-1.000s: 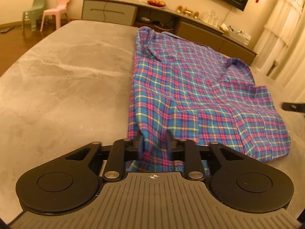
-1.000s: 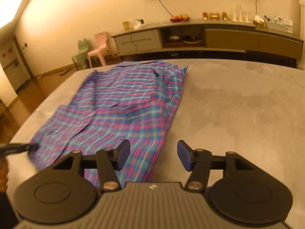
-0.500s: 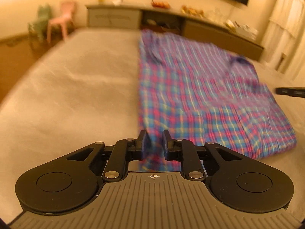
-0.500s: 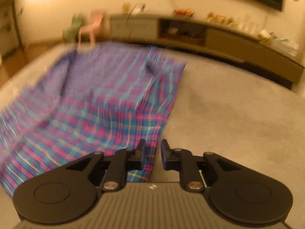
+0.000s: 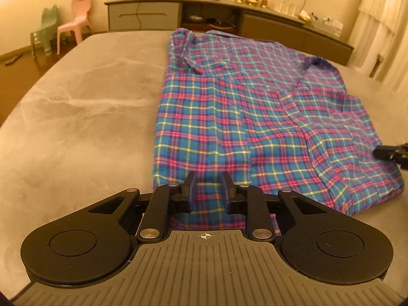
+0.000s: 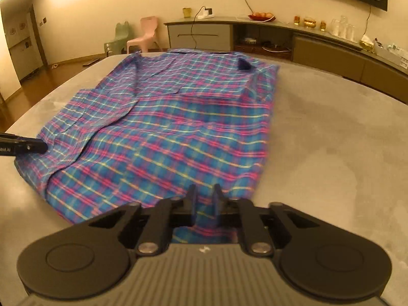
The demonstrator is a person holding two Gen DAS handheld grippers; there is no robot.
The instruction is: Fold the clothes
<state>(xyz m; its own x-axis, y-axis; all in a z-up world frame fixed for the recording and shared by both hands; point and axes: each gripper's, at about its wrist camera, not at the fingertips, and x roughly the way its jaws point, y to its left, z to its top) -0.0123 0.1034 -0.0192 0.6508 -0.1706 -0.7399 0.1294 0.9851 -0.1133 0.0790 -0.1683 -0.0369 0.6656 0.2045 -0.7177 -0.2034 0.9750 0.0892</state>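
A blue, pink and yellow plaid shirt (image 5: 242, 117) lies spread flat on the grey marble table (image 5: 76, 114), collar at the far end. My left gripper (image 5: 207, 191) sits over the near hem by the shirt's left corner. Its jaws are opening, with flat cloth showing in the gap and the pads not pressing. In the right wrist view the shirt (image 6: 165, 127) runs away from my right gripper (image 6: 205, 201), whose jaws are closing narrowly on the near hem by the right corner. Each gripper's tip shows in the other view: right gripper (image 5: 378, 151), left gripper (image 6: 42, 146).
Bare tabletop (image 6: 331, 140) extends to the right of the shirt and to its left. Beyond the table stand a long grey sideboard (image 5: 229, 7) with small items, a pink chair (image 5: 76, 17), a green chair (image 5: 46, 30), and curtains (image 5: 382, 12).
The right jaws went from wide open beside the shirt to nearly shut on its hem. The left jaws narrowed, then widened a little. Both grippers shifted along the near hem.
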